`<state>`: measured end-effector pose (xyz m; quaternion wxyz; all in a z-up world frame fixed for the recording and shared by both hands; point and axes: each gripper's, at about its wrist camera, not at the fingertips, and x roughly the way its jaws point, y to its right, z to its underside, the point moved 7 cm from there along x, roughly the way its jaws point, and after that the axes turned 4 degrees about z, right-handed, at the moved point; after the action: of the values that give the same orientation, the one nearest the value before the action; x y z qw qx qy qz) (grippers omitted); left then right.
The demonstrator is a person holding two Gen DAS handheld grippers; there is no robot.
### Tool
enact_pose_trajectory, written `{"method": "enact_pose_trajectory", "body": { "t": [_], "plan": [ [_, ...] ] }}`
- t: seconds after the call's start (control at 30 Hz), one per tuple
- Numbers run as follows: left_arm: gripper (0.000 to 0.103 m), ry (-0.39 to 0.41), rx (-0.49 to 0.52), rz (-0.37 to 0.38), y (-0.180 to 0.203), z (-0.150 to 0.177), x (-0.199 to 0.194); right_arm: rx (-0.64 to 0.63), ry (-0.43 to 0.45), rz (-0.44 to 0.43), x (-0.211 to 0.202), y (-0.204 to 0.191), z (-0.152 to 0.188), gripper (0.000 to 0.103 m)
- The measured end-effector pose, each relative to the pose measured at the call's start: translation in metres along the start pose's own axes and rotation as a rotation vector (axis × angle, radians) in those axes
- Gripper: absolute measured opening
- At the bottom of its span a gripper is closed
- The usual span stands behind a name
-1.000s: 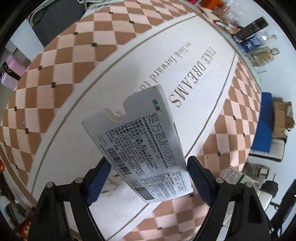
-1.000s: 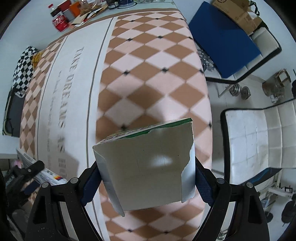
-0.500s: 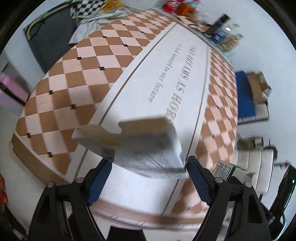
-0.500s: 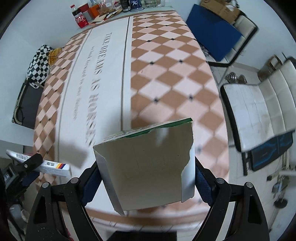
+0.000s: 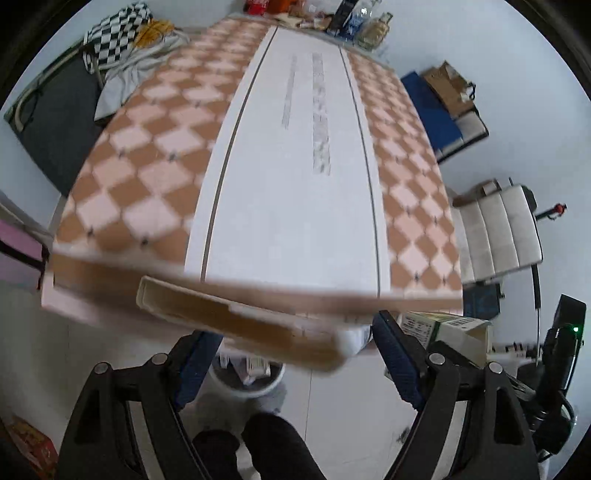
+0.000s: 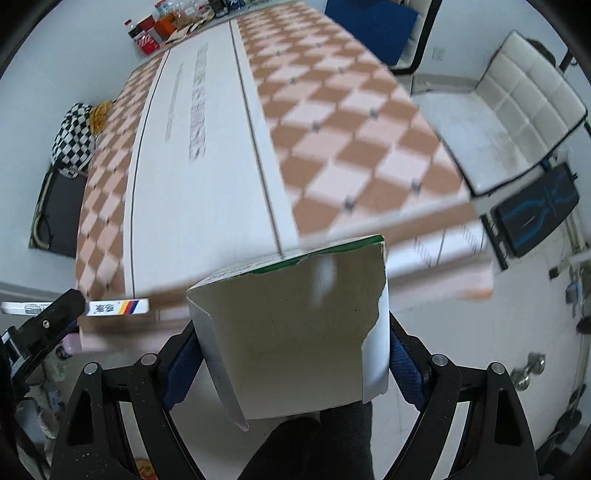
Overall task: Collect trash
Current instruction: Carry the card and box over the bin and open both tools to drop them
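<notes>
Left gripper point(image 5: 295, 350) clamped on a flat medicine box point(image 5: 243, 325), seen edge-on and smeared by motion blur, its printed face turned out of sight; pads pressing the box at both ends, though the left contact half hidden behind the box itself. Below it, between the fingers, a pale round waste bin point(image 5: 247, 376) on the floor — only partly seen, the rim cut by the box, a few small cartons inside too blurred to read. Dark trouser legs point(image 5: 258, 443) of the person at the bottom edge.

Right gripper point(image 6: 291, 354) clamped on a torn white carton point(image 6: 295, 332) with a green edge, open side toward the lens, ragged tear down its right side; far face and any print hidden. Same carton glimpsed at the right of the left view, mostly behind the left gripper's finger.

Checkered tablecloth point(image 5: 147, 166) with a white centre strip over the long table — lettering on the strip blurred beyond reading in both views. At the far end, bottles and packets point(image 6: 155, 29) too small to tell apart. White padded chair point(image 6: 498, 110) beside the table, cut off by the lens rim; checkered cloth point(image 5: 110, 33) heaped at the far left.
</notes>
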<state>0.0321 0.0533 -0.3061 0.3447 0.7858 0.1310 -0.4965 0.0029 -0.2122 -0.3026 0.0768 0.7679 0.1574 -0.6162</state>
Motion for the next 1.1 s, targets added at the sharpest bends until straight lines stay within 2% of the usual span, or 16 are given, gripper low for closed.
{"method": "enact_pose_trajectory", "body": {
  "t": [0.13,0.2,0.33,0.4,0.57,0.7,0.8,0.87,0.93,1.0,1.1],
  "plan": [
    [0.081,-0.067,-0.055,0.013,-0.022,0.055,0.021,0.015,-0.047,-0.016,0.032,0.012,0.054,0.089],
    [0.081,-0.103,-0.077,0.009,-0.033,0.078,0.042,0.042,-0.095,-0.024,0.064,0.022,0.085,0.089],
    [0.081,-0.190,-0.120,-0.018,-0.063,0.120,0.115,0.090,-0.183,-0.031,0.141,0.040,0.131,0.089],
    [0.081,-0.224,-0.128,-0.040,-0.078,0.136,0.154,0.122,-0.234,-0.037,0.193,0.048,0.152,0.089],
    [0.081,-0.319,-0.150,-0.083,-0.120,0.163,0.260,0.193,-0.291,-0.062,0.299,0.060,0.176,0.089],
    [0.082,-0.355,-0.198,-0.071,-0.150,0.171,0.317,0.250,-0.310,-0.109,0.362,0.059,0.176,0.091],
    [0.084,-0.347,-0.200,-0.108,-0.167,0.173,0.336,0.261,-0.325,-0.156,0.406,0.051,0.174,0.093],
    [0.100,-0.352,-0.194,-0.142,-0.176,0.175,0.343,0.258,-0.347,-0.188,0.428,0.047,0.174,0.096],
    [0.100,-0.352,-0.174,-0.180,-0.184,0.178,0.341,0.247,-0.370,-0.205,0.443,0.041,0.173,0.103],
    [0.100,-0.350,-0.150,-0.212,-0.189,0.182,0.338,0.222,-0.377,-0.203,0.448,0.037,0.174,0.103],
    [0.100,-0.348,-0.102,-0.262,-0.194,0.188,0.327,0.150,-0.359,-0.144,0.438,0.033,0.172,0.103]
  ]
}}
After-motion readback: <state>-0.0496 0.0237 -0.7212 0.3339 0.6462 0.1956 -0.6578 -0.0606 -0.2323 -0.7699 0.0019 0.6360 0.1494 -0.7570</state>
